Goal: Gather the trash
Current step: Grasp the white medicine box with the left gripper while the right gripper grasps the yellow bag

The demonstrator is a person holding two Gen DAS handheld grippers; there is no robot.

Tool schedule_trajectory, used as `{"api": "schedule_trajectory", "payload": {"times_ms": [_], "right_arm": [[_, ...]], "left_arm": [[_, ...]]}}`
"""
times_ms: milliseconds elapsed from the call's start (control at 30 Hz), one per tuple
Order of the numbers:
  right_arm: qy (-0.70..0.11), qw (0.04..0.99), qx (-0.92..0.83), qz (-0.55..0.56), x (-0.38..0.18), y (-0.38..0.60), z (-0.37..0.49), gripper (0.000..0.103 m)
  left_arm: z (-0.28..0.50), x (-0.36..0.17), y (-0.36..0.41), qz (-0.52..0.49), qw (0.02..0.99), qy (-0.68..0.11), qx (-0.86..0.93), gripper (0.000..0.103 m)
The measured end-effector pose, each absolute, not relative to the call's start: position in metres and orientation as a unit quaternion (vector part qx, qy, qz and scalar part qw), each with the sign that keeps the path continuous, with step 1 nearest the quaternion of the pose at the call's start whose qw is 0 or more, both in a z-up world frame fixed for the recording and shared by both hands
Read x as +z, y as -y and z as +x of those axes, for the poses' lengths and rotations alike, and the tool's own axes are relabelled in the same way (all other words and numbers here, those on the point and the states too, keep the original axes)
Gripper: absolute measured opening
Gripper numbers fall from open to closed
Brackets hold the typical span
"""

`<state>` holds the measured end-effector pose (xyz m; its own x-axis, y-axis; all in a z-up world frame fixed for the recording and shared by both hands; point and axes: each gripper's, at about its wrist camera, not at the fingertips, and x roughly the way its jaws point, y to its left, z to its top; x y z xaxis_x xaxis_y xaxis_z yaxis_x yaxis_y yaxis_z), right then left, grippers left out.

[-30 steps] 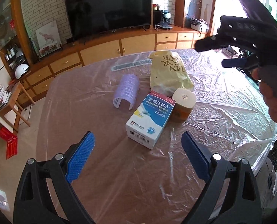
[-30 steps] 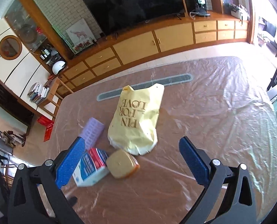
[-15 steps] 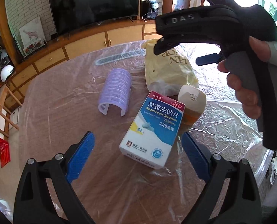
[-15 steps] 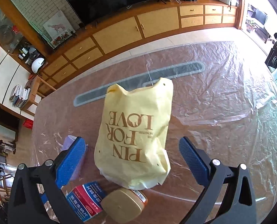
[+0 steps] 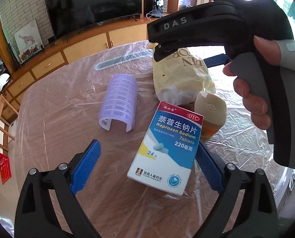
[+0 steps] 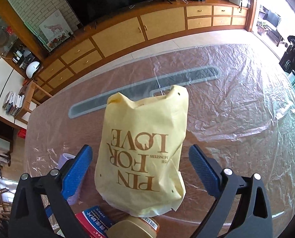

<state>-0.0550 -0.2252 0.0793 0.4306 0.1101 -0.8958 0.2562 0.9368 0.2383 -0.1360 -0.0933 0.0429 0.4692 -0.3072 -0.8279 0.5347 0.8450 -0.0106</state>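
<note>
A blue and white medicine box [image 5: 167,148] lies on the plastic-covered table [image 5: 58,129], between the fingers of my open left gripper [image 5: 147,164]. A tan-lidded jar [image 5: 212,111] lies on its side behind the box. A lilac hair roller [image 5: 118,103] lies to the left. A yellow bag printed "PIN FOR LOVE" [image 6: 143,150] lies flat with its mouth at the far end. My right gripper [image 6: 140,170] is open and hovers over the bag; it also shows in the left wrist view [image 5: 217,35]. The box [image 6: 95,222] and jar [image 6: 133,228] show at the bottom of the right wrist view.
A grey strip [image 6: 147,87] lies under the plastic sheet beyond the bag. A wooden cabinet with a large TV [image 5: 93,2] runs along the far wall. The table edge drops off at the right [image 5: 282,170].
My left gripper has moved in over the medicine box, which now sits between its fingers. My right gripper has moved forward and down over the yellow bag.
</note>
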Motion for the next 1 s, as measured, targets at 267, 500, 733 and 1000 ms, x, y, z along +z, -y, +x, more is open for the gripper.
{"api": "schedule_trajectory", "payload": {"times_ms": [267,500,733,1000], "right_arm": [[-0.536,0.823,-0.036,0.183,0.073,0.216,-0.047,0.092],[-0.539,0.818,-0.036,0.2,0.064,0.221,-0.04,0.092],[-0.542,0.824,-0.043,0.16,0.061,0.208,-0.035,0.089],[-0.536,0.826,-0.028,0.174,0.062,0.215,-0.038,0.064]], "left_arm": [[-0.133,0.045,0.09,0.11,0.846,-0.456,-0.253,0.095],[-0.137,0.041,0.094,0.113,0.846,-0.458,-0.248,0.086],[-0.139,0.039,0.095,0.116,0.847,-0.458,-0.245,0.085],[-0.134,0.037,0.093,0.114,0.842,-0.466,-0.249,0.075]]}}
